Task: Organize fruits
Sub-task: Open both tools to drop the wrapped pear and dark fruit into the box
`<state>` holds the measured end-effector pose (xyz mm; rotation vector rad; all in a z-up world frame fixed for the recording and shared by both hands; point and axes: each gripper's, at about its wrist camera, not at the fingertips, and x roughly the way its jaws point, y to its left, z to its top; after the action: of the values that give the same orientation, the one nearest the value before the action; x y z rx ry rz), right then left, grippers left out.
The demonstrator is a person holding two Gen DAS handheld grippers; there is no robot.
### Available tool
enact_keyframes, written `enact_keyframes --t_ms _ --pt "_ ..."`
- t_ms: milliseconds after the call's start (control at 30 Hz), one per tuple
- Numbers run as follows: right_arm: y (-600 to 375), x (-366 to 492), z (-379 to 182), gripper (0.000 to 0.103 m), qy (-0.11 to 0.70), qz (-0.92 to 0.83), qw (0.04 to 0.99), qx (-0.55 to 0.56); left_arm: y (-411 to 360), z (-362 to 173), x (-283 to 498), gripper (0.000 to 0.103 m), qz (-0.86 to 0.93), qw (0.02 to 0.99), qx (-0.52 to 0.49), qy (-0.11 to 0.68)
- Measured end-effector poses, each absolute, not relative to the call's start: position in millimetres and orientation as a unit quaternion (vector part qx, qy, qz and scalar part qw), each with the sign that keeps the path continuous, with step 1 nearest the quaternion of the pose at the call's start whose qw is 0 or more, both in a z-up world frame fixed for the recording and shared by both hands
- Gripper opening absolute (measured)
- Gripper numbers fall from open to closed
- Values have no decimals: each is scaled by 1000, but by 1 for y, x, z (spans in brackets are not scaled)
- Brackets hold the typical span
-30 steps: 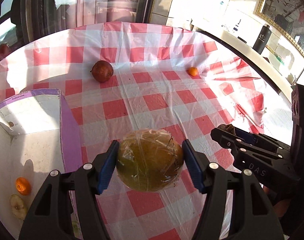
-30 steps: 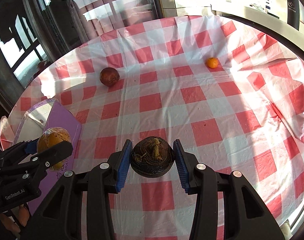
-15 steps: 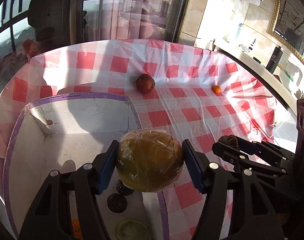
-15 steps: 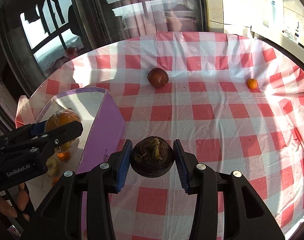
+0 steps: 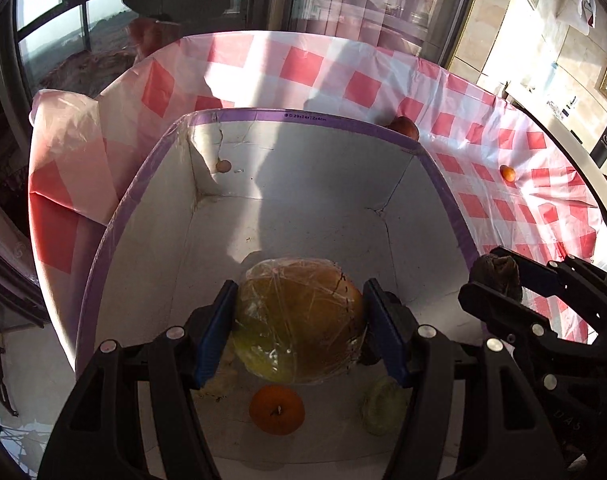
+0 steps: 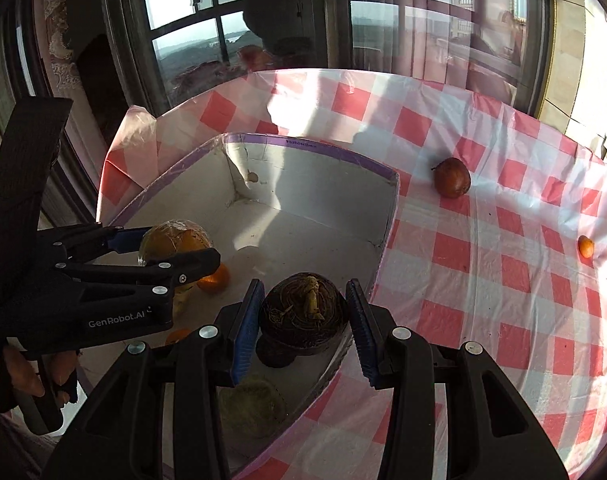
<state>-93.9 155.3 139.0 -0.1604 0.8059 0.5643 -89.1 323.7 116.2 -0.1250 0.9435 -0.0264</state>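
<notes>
1. Box (image 5: 151, 264), white inside, purple-edged, on the checked tablecloth (image 6: 483, 280): largest item and the likely destination. Risk, as a judgement: a gripper knocking its near-right wall would shove or tip the light box and scatter its contents.

2. Wrapped fruit (image 5: 299, 320), round, yellow-green to brown, under wrinkled clear film. Left gripper (image 5: 299, 328) has its blue pads pressed on both sides of it, jaws part-way apart, above the near half of the box. Risk: slick film may let it slip out early; dropped from here it would land on the fruit beneath.

3. Dark fruit (image 6: 303, 316), round, brown-black, ridged, with a pale dried stem on top. Right gripper (image 6: 303, 324) clamps it between narrowly set jaws, over the box's near-right edge. Risk: released here it could strike the rim and roll out onto the cloth; the two grippers, close together, could also collide.

4. Red-brown fruit (image 6: 452, 178), on the cloth just beyond the box's far-right corner, not yet collected.

5. Orange (image 5: 277, 410), on the box floor, near side, beside a pale green piece (image 5: 383, 404).

6. Small orange fruit (image 6: 585, 246), far right on the cloth, well apart from the box.
</notes>
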Motion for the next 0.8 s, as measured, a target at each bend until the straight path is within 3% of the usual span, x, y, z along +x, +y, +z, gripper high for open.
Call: enact_keyframes --t_ms 433,800 --pt "214 -118 102 42 424 329 826 -171 355 83 -109 64 27 856 -39 514" --pt "209 -116 95 47 444 321 823 -151 353 82 -111 65 27 854 -32 519"
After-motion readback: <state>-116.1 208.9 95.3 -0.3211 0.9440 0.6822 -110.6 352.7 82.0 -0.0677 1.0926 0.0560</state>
